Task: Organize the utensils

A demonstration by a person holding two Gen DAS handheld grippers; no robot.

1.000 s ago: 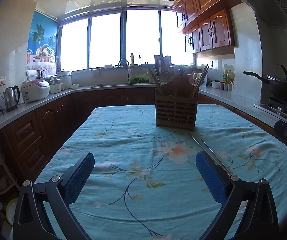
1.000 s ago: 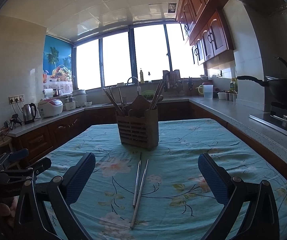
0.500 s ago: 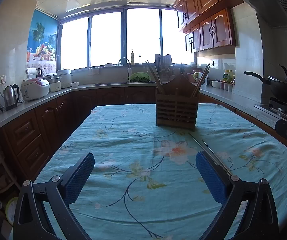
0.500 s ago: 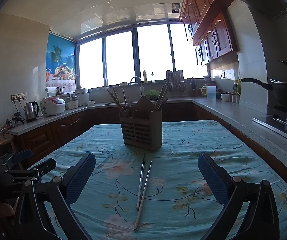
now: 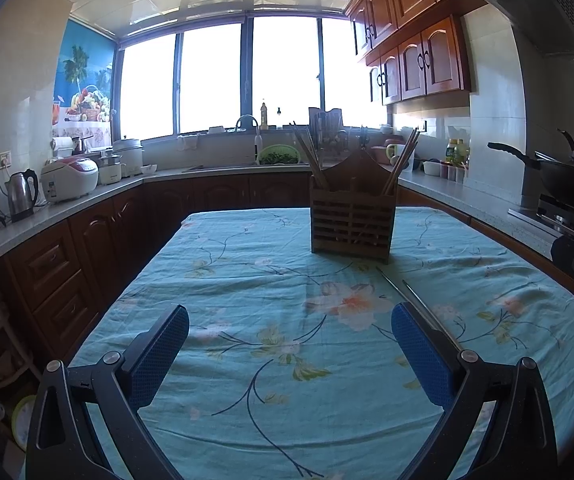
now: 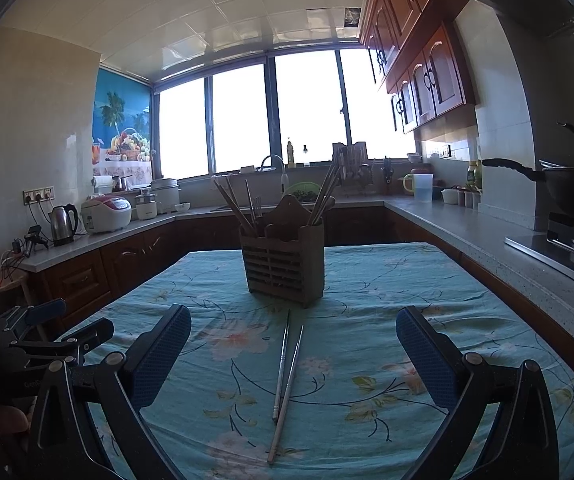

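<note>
Compared with one second ago, the right wrist camera sits slightly farther back and lower, so the chopsticks (image 6: 285, 384) appear higher in its frame; the left wrist view is nearly unchanged.

Left wrist view: the left gripper (image 5: 290, 338) hovers above the floral tablecloth (image 5: 247, 280) with its blue pads spread wide and nothing between them. The wooden utensil holder (image 5: 351, 222) stands upright at the far middle of the table, with sticks leaning out at both sides. Two metal chopsticks (image 5: 415, 300) lie in front of it; their near ends pass behind the right pad. A wok (image 5: 567, 184) sits on the stove at right.

Right wrist view: the right gripper (image 6: 293, 342) is likewise released and empty. Both chopsticks lie flat on the cloth between its pads, side by side, long axes running from the camera toward the holder (image 6: 285, 266), far tips just short of its base. Nothing lies across them. The left gripper (image 6: 53, 330) is at the left edge. A kettle (image 6: 64, 224) and a rice cooker (image 6: 106, 214) stand on the left counter.
</note>
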